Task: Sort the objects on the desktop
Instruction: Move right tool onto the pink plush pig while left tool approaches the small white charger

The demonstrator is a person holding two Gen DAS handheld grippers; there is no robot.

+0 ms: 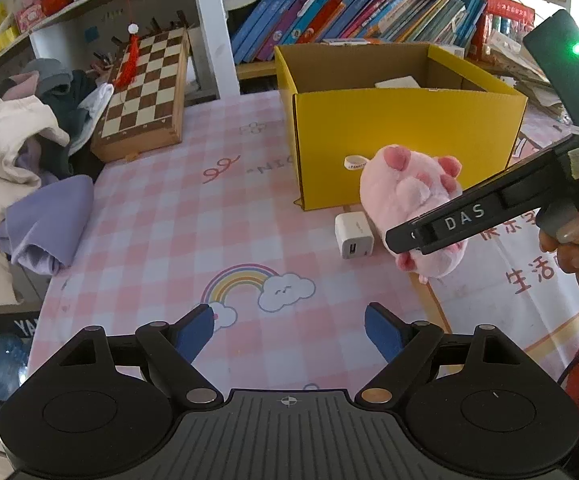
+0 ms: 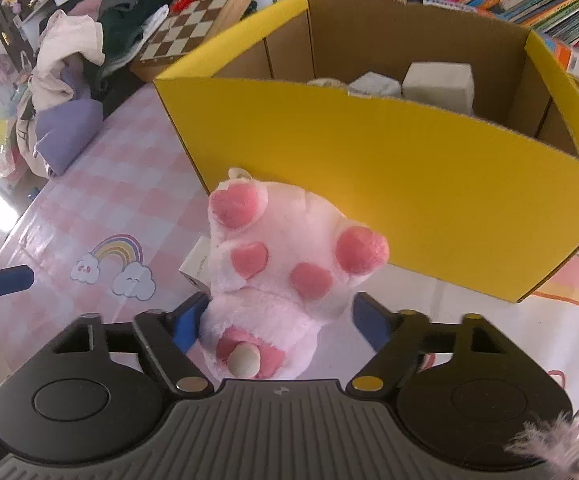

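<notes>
With our right hand-held gripper [image 2: 275,322] spread around the fluffy pink plush toy [image 2: 285,268], which lies just before the yellow cardboard box [image 2: 389,184], and its right pad not yet touching, we should squeeze its middle firmly before lifting, our left hand-held gripper [image 1: 289,330] open and empty.

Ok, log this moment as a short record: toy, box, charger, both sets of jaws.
toy: pink plush toy, paws up, on the table in front of the box
box: yellow cardboard box, open top, white items inside
charger: white charger, on the table beside the toy
right gripper: jaws around the toy, one pad touching, the other just clear
left gripper: jaws open, empty, above the checked tablecloth
</notes>
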